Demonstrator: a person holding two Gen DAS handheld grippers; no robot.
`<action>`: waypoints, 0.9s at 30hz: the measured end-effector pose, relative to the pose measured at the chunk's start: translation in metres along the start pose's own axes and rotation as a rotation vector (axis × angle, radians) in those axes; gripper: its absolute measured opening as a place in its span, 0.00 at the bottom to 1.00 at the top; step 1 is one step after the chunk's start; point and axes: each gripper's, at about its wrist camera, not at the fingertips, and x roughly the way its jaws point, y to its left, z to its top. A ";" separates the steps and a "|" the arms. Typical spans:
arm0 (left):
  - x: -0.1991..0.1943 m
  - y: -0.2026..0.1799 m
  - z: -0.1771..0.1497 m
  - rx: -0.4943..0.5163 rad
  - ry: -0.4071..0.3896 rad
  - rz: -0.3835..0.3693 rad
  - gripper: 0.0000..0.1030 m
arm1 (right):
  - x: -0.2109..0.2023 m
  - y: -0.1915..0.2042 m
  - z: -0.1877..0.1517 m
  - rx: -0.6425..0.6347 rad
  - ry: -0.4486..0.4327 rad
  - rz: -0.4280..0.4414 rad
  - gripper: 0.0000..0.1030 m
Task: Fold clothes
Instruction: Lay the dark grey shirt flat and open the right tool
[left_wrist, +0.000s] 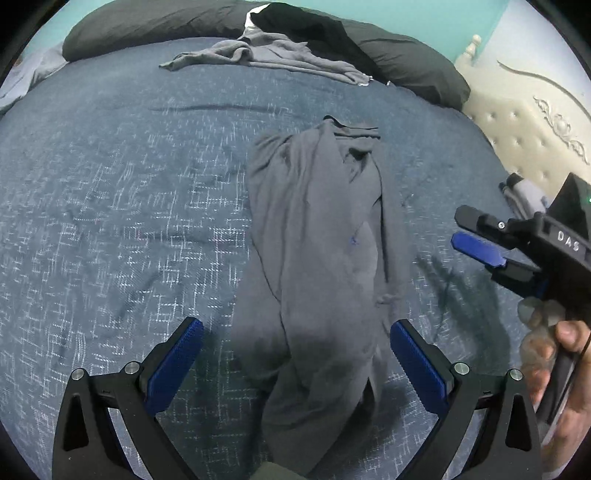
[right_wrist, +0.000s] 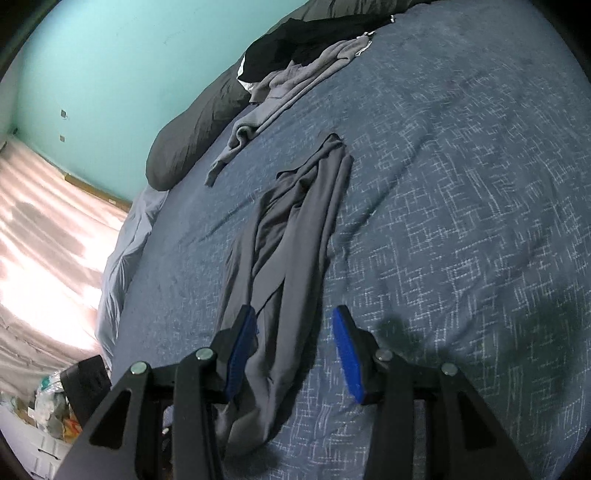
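A long grey garment (left_wrist: 317, 258) lies bunched on a blue bedspread (left_wrist: 129, 221); the left gripper (left_wrist: 295, 354) and right gripper (right_wrist: 293, 343) hover released above its near end.

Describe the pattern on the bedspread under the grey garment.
Dark blue bedspread with a white crosshatch line pattern, clearest in the right wrist view; grey garment lies on it.

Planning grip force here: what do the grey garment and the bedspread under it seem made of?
Grey garment: thin, smooth matte knit, probably jersey or synthetic; it drapes in soft long folds. Blue bedspread: thicker woven fabric, seemingly textured, with white crosshatch threads; exact fibre unclear.
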 end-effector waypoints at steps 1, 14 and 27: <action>0.001 0.000 0.000 0.003 0.002 0.004 1.00 | 0.000 0.000 0.000 0.004 -0.002 0.002 0.43; 0.008 0.005 -0.006 0.034 0.027 0.040 0.89 | 0.006 0.005 -0.002 -0.003 0.003 0.006 0.43; -0.006 0.028 -0.003 0.025 -0.001 0.009 0.13 | 0.029 0.017 -0.005 -0.026 0.039 0.007 0.43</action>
